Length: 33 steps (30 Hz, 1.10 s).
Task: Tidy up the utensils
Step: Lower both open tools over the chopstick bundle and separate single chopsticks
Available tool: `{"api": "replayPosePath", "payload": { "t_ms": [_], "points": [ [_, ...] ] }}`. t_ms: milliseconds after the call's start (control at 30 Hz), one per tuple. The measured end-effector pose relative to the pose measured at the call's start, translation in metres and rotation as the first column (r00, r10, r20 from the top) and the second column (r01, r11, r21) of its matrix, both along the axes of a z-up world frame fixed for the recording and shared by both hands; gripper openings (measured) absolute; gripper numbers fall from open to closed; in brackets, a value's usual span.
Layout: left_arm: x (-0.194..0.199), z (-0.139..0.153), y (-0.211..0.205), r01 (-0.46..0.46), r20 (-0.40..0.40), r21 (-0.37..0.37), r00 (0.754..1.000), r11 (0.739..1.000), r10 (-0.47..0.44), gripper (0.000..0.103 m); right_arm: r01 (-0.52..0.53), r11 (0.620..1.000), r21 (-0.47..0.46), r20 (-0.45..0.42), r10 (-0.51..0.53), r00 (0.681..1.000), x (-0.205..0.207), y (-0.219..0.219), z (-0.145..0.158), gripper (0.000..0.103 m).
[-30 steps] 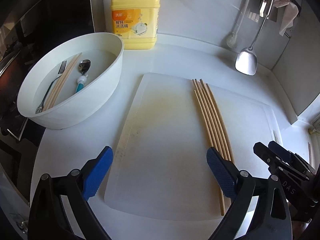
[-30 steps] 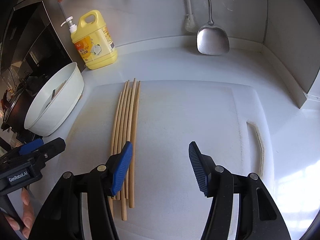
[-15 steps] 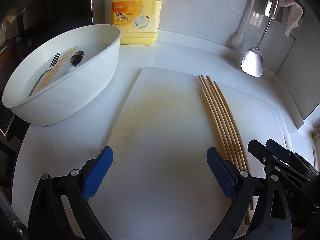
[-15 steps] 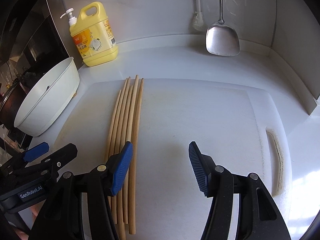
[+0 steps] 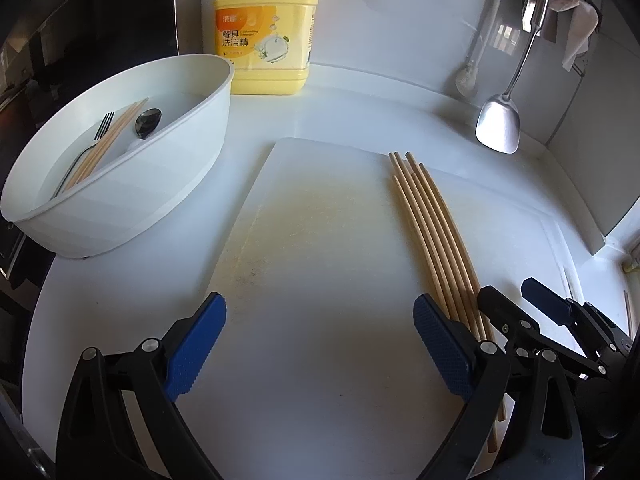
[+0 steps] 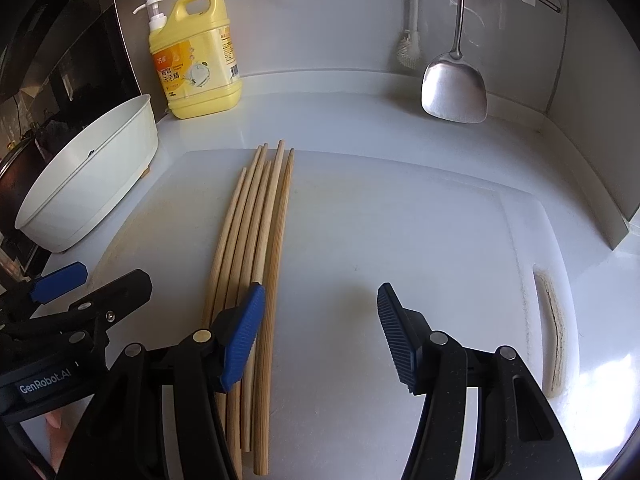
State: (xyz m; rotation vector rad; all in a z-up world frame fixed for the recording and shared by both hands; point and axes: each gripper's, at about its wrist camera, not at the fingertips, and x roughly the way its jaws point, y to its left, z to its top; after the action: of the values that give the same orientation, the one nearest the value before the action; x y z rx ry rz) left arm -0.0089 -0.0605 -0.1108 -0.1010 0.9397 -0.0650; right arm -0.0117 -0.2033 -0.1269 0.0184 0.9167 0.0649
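Several wooden chopsticks (image 5: 432, 224) (image 6: 260, 232) lie side by side on a white cutting board (image 5: 320, 264) (image 6: 400, 220). My left gripper (image 5: 320, 344) hovers open over the board's near part, its right finger beside the chopsticks' near ends, nothing between the pads. My right gripper (image 6: 320, 332) is open too, its left finger (image 6: 244, 336) over the chopsticks, with bare board between the pads. A white oval basin (image 5: 120, 184) (image 6: 88, 184) at the left holds a fork (image 5: 102, 128), a spoon (image 5: 147, 122) and more chopsticks (image 5: 108, 148).
A yellow dish-soap jug (image 5: 266, 32) (image 6: 196, 60) stands against the back wall. A metal spatula (image 5: 500, 124) (image 6: 454, 88) and a white brush (image 6: 410, 48) hang at the back right. A dark stove area lies left of the basin. The board's handle slot (image 6: 554, 332) is at the right.
Both grippers have sunk closer to the cutting board, so the chopsticks and basin look larger. The right gripper has shifted slightly along the chopsticks. Both stay open.
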Motion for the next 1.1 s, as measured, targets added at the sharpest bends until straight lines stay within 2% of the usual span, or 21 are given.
{"api": "replayPosePath", "payload": {
  "t_ms": [500,567,900,1100],
  "points": [
    [0.002,0.000,0.005,-0.027,-0.002,0.014,1.000,1.000,0.027,0.093,-0.065,0.996,-0.061,0.016,0.066,0.998,0.001,0.006,-0.003,0.056],
    [0.002,0.000,0.004,-0.029,-0.003,0.017,1.000,0.999,0.029,0.093,-0.054,0.995,-0.084,0.015,0.055,0.998,0.001,0.004,-0.005,0.055],
    [0.010,-0.007,-0.014,0.012,-0.015,0.011,1.000,1.000,-0.012,0.093,0.021,0.998,-0.051,0.019,-0.020,1.000,-0.001,-0.038,-0.008,0.055],
    [0.015,-0.013,-0.026,0.032,-0.024,0.041,0.999,0.999,-0.031,0.093,0.033,0.998,-0.048,0.021,-0.032,0.999,-0.005,-0.051,-0.007,0.055]
  ]
}}
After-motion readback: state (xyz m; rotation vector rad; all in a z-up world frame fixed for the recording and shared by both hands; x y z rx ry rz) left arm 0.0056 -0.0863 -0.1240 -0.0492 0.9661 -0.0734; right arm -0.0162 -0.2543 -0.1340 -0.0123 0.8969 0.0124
